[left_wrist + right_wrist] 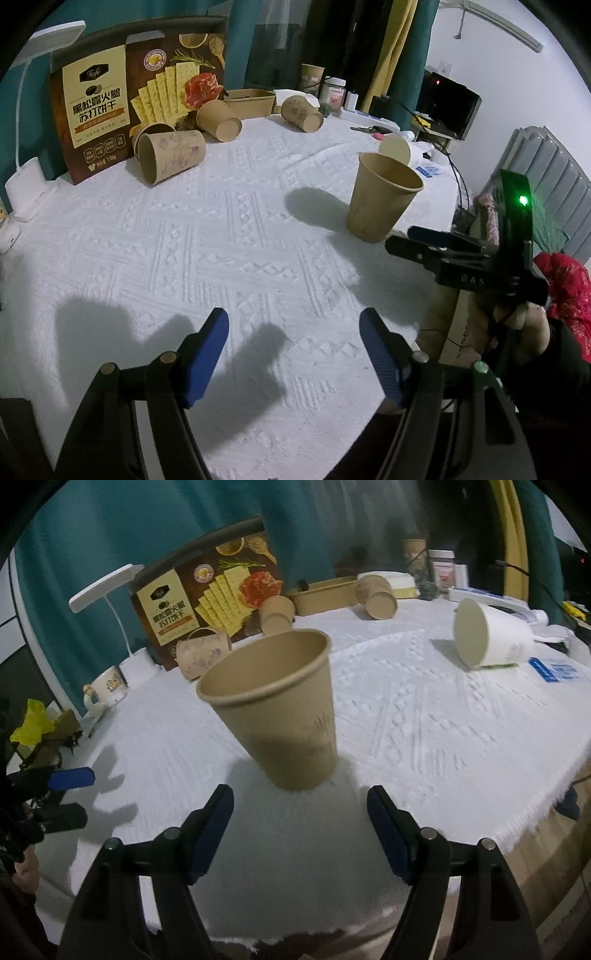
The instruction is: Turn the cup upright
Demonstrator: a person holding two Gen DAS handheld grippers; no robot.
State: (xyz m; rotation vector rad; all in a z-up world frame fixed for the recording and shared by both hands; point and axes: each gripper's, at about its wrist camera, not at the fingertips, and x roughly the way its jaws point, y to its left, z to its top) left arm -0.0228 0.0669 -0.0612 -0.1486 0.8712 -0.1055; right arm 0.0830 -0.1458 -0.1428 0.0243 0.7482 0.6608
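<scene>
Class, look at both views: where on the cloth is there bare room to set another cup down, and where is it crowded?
Bare cloth lies between the upright cup and the cracker box, reaching toward the open left gripper. It is crowded along the back: tipped cups beside the box, and a white cup lying right.

Both views are dimly lit with a cool bluish cast. Hard shadows are thrown on the white tablecloth toward seven o'clock, so light is received from about one o'clock. Straight lines are bent at the fisheye rims, and black vignetting is seen there. The right wrist view is smeared by blur.
</scene>
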